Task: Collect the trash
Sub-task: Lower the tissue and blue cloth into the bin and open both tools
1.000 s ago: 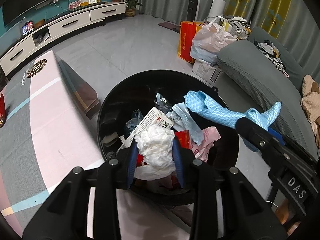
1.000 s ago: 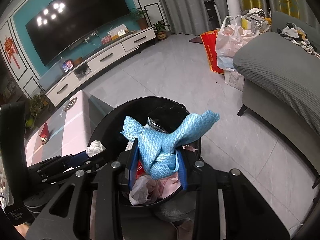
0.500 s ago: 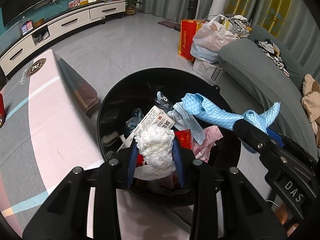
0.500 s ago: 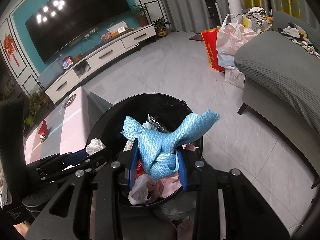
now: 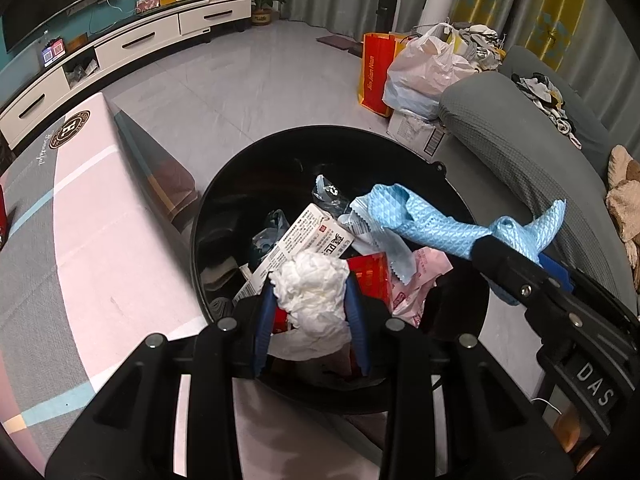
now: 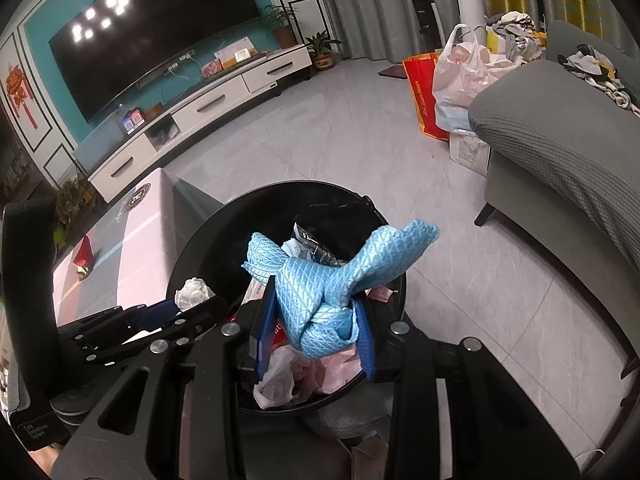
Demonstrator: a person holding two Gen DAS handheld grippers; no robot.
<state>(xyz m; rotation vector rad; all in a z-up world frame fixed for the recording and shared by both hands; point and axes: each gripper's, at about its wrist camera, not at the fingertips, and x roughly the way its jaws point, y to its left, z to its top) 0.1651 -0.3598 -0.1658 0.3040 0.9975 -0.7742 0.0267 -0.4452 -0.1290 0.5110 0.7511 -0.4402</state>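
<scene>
Left wrist: hand-held gripper (image 5: 312, 300) clamps tissue wad (image 5: 310, 288) over bin (image 5: 224, 208).

A home living room. A large dark flat-screen television (image 6: 156, 44) hangs on a teal wall above a long white low cabinet with drawers (image 6: 208, 112). Across the grey tiled floor (image 6: 320, 136) from the television stands a grey fabric sofa (image 6: 560, 136) strewn with clothes, grey curtains (image 6: 376, 4) behind it.

Grey tiled floor (image 6: 328, 160) under black bin (image 5: 224, 216), sofa (image 6: 560, 152), perhaps bags (image 5: 420, 68).
</scene>
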